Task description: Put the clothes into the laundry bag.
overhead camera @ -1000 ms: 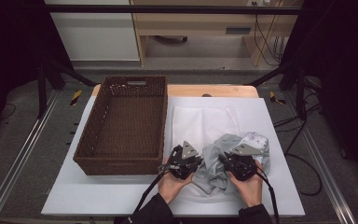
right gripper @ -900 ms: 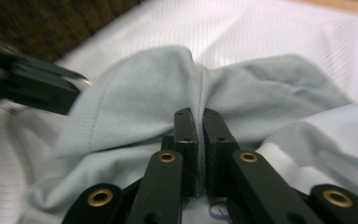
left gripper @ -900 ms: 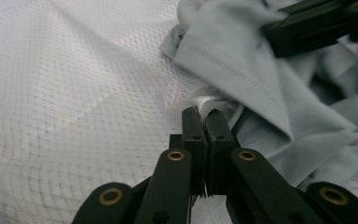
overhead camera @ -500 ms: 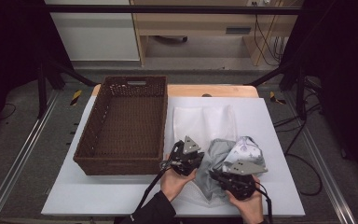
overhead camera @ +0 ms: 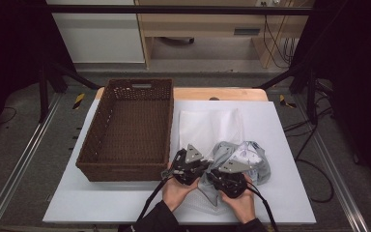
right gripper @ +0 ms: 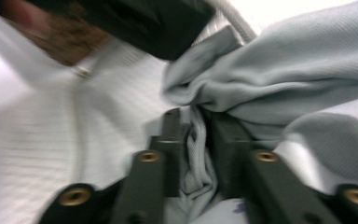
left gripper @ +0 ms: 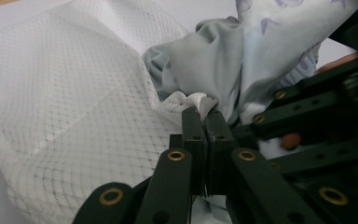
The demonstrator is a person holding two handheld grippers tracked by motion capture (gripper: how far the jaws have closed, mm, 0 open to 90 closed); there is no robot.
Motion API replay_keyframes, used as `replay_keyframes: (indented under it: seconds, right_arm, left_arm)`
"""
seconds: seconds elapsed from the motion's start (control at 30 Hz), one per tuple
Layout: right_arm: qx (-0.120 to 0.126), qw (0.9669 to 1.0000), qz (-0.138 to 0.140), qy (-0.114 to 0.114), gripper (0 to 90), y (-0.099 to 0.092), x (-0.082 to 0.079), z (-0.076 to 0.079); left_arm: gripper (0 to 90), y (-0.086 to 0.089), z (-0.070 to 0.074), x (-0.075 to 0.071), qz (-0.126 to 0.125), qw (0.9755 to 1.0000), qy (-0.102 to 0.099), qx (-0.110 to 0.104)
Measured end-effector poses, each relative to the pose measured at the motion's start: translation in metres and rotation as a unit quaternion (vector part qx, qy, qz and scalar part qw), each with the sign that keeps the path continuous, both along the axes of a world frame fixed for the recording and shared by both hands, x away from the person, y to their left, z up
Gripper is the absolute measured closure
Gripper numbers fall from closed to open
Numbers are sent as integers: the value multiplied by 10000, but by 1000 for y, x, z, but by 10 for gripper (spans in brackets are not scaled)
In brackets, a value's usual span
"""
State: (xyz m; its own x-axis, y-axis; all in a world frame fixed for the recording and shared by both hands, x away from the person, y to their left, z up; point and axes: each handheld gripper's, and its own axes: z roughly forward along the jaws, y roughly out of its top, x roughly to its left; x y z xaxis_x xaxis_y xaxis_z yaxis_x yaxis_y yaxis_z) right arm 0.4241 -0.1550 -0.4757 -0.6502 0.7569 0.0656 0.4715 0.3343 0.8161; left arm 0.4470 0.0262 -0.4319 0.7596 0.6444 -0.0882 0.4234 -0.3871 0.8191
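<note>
- Both my hands come in from the near edge of the surface (overhead camera: 290,145), side by side and almost touching, each gripper pointing away from me and down at the cloth.
- My left gripper (left gripper: 204,112) has its fingers clenched on a bunched edge of the white mesh bag (left gripper: 74,107); the pads sit tight together with mesh poking out at the tips.
- My right gripper (right gripper: 196,122) has just been opening its fingers; a fold of the grey garment (right gripper: 270,79) lies between them. The right-hand finger looks to lie against the cloth, but the view is too blurred for me to tell whether either pad presses on it.
- In the high view the left gripper (overhead camera: 189,163) sits just left of the right gripper (overhead camera: 232,175), both over the near end of the bag (overhead camera: 211,124).
- The garment (overhead camera: 251,157) lies crumpled on the near right part of the bag, just beyond my right hand, with a pale patterned patch on it.
- I count two grippers, one bag, one garment and one basket (overhead camera: 130,130).
- The basket stands left of the bag, its right wall just beside the bag's left edge and close to my left gripper.
- Open room lies to the right of the garment and along the far edge of the surface.
</note>
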Motion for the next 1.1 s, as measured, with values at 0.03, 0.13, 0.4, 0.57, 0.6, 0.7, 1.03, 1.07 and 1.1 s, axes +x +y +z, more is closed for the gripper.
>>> replay_keyframes:
  seconds: [0.03,0.13,0.4,0.57,0.6,0.7,1.03,1.07,1.1]
  right_arm:
    - [85,10000,49,-3,698,-2,-4,5]
    - [214,9994,-55,-256,617,-16,-16,23]
    - [240,9776,-1621,-1321,301,-86,-22,72]
    - [63,9778,-1924,-827,241,-105,-5,59]
    - [157,9818,-1795,-608,286,-105,-3,53]
    - [226,9882,-1482,-317,507,-98,1,39]
    - [702,9958,10,-580,851,-66,-26,57]
    - [629,9961,171,-599,850,-58,-29,56]
    - [593,9962,297,-568,850,-51,-30,55]
  left_arm:
    - [887,2,-1,0,3,10000,12,-17]
    - [887,4,-1,0,31,10000,19,-14]
    - [887,5,-1,-2,32,10000,-24,91]
    - [887,5,-1,-1,40,10000,-12,61]
    - [887,5,-1,0,44,10000,-4,56]
    - [887,4,-1,2,49,10000,29,65]
    - [887,0,12,6,137,9999,16,49]
    - [888,-1,14,7,143,9999,14,22]
    - [888,-1,16,6,135,9999,7,11]
